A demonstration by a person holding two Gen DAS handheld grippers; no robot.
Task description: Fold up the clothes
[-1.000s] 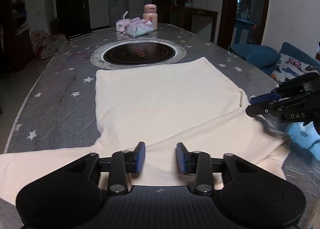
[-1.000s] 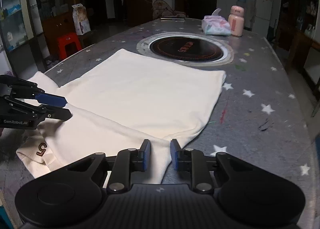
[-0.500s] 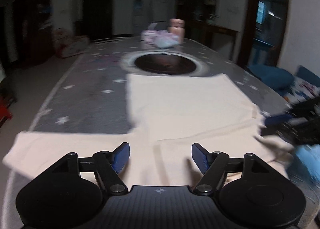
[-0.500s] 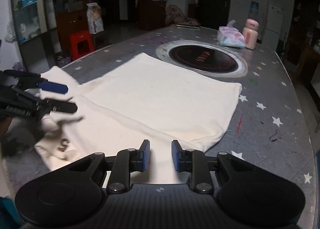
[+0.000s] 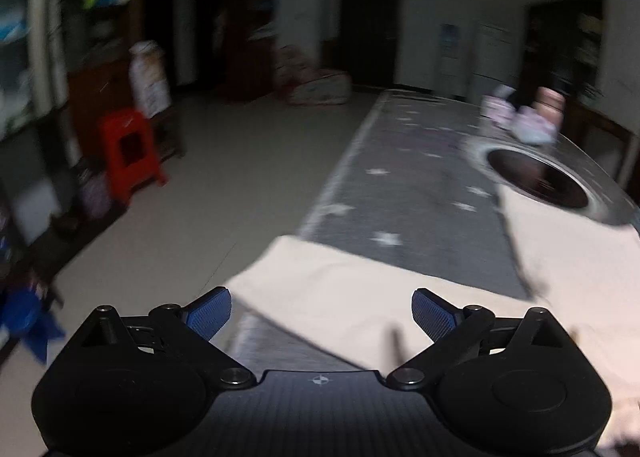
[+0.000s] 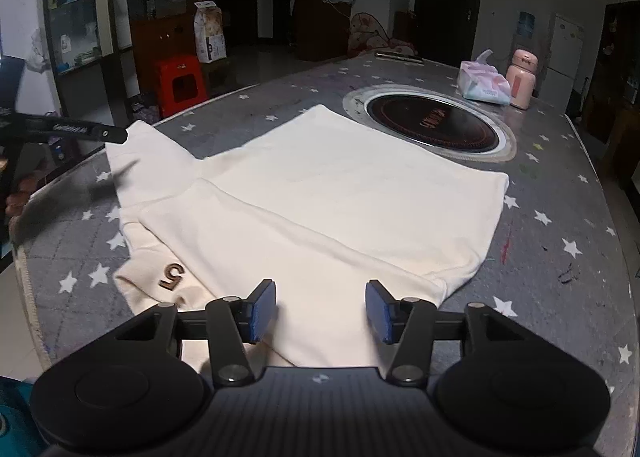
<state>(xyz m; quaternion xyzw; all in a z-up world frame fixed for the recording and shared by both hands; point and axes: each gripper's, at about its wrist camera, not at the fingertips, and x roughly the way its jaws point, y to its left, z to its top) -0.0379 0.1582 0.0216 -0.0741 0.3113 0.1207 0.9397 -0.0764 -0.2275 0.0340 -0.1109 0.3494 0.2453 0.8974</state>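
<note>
Blue pads of our left gripper point(image 5: 320, 311) stand wide apart with nothing between them; its jaws have just been opening, and they hold no cloth. Our right gripper point(image 6: 321, 309) is also released, about half spread, its jaws have just been opening too, and the shirt point(image 6: 320, 193) lies under the gap without the pads pressing on it.

The shirt rests flat on the table point(image 6: 560, 193), its far edge just beside the round cooktop point(image 6: 432, 123). One sleeve is already laid across the body, and the other sleeve point(image 5: 320, 281) lies stretched toward the table's edge, just ahead of the left pads.

We judge that the step in hand is to take this outer sleeve and fold it in. To do it well, we should bring the left pads down on the cuff end, pinch only the sleeve and not the table cover, lift low, and lay it over the body so its edge runs along the first fold.

Only the right view shows the whole shirt, the number on it and the far things, a tissue pack point(image 6: 486, 83) and a pink bottle point(image 6: 520, 79). The left view is blurred, so the cuff's exact edge is probably at the table rim, but we cannot be sure.
</note>
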